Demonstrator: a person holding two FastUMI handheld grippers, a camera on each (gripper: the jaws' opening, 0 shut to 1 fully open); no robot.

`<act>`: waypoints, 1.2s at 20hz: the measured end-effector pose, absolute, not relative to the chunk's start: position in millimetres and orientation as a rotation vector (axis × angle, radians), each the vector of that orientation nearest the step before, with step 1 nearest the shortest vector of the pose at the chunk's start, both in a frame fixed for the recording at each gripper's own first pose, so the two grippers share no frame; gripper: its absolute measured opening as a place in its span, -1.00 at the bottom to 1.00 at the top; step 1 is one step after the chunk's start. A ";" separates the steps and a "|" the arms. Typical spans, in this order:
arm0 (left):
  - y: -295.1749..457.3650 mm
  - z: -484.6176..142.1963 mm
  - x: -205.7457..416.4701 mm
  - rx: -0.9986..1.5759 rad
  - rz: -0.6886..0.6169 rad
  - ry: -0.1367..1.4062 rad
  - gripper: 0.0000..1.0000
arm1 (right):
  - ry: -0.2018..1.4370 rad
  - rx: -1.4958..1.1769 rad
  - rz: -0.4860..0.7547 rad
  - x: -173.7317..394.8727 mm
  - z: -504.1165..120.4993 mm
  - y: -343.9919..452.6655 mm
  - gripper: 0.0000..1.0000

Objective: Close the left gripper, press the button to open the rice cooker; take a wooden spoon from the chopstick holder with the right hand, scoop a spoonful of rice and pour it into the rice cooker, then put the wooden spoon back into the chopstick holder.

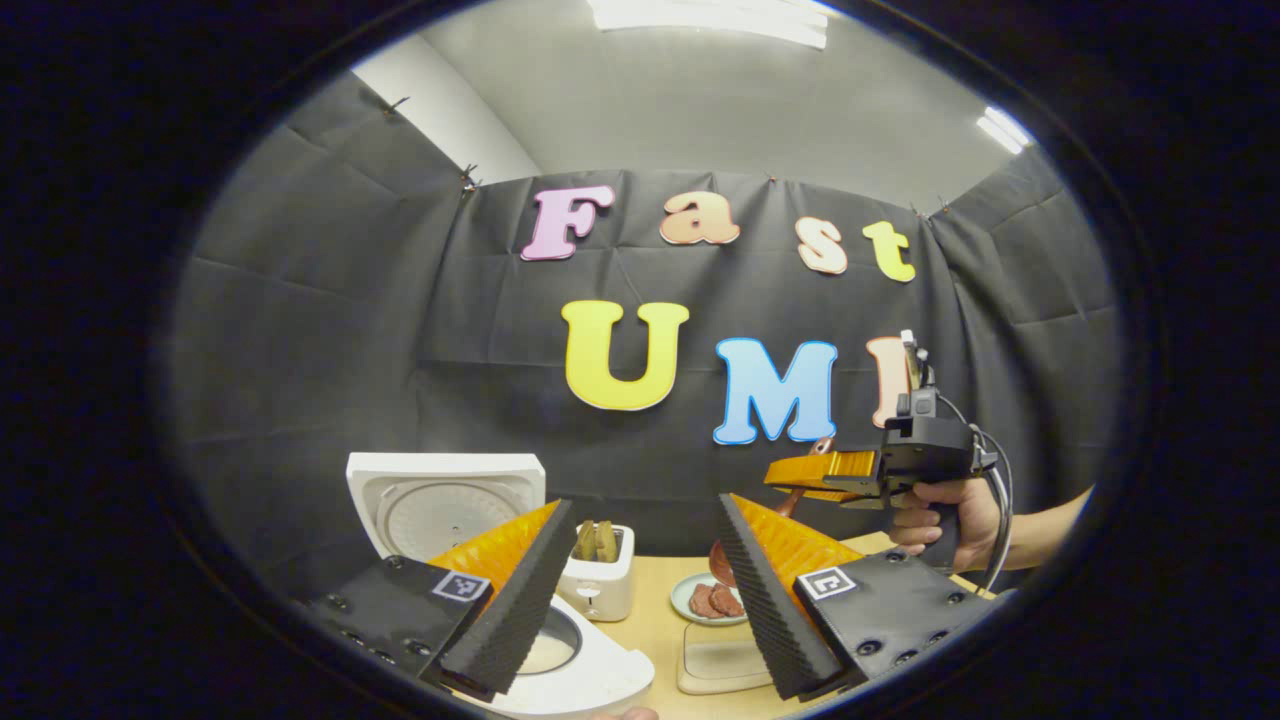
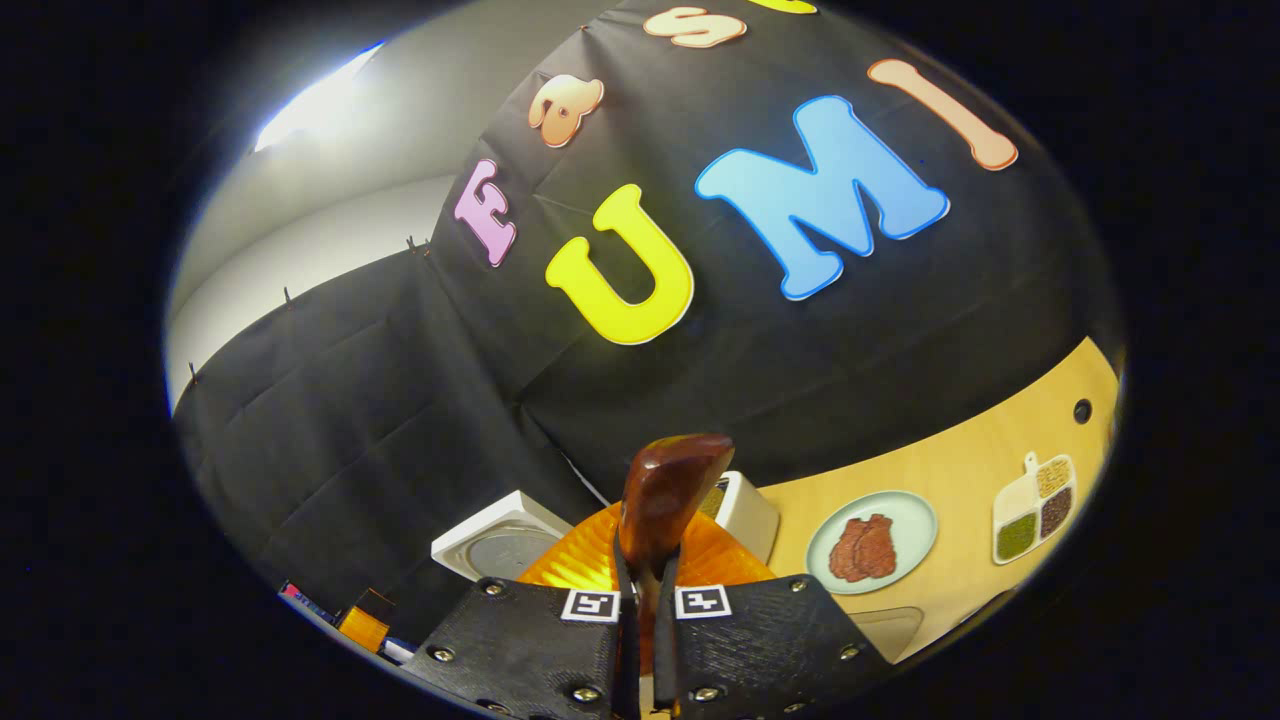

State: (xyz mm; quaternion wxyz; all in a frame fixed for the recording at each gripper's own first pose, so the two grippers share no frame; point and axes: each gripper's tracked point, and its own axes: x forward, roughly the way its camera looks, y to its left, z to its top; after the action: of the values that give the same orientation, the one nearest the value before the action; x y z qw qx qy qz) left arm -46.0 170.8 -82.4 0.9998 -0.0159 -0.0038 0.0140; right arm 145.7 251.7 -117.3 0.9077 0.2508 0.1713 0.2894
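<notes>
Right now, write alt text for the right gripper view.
The right gripper is shut on a wooden spoon, its bowl raised toward the booth wall. Behind it stands the open rice cooker, with a plate of meat slices and a divided tray of grains on the wooden table.

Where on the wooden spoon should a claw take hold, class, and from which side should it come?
Grip the narrow handle, coming from the handle end. The right claw holds the wooden spoon this way: both fingers press flat on the slim handle, and the broad end sticks out ahead, free for scooping. The broad end is wide and rounded, so it would likely give a poorer hold.
</notes>
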 end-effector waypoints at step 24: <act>81.7 -107.5 -10.4 -0.006 -0.149 0.025 0.97 | 0.357 0.308 -0.005 112.3 -221.9 -6.9 -0.89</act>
State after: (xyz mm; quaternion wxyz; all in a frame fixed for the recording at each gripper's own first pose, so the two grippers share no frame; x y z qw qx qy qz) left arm -10.4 81.7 -107.5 0.9971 -0.0028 0.0127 -0.0747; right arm 112.3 -6.9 -221.9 0.9723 0.1528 0.1770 -0.0023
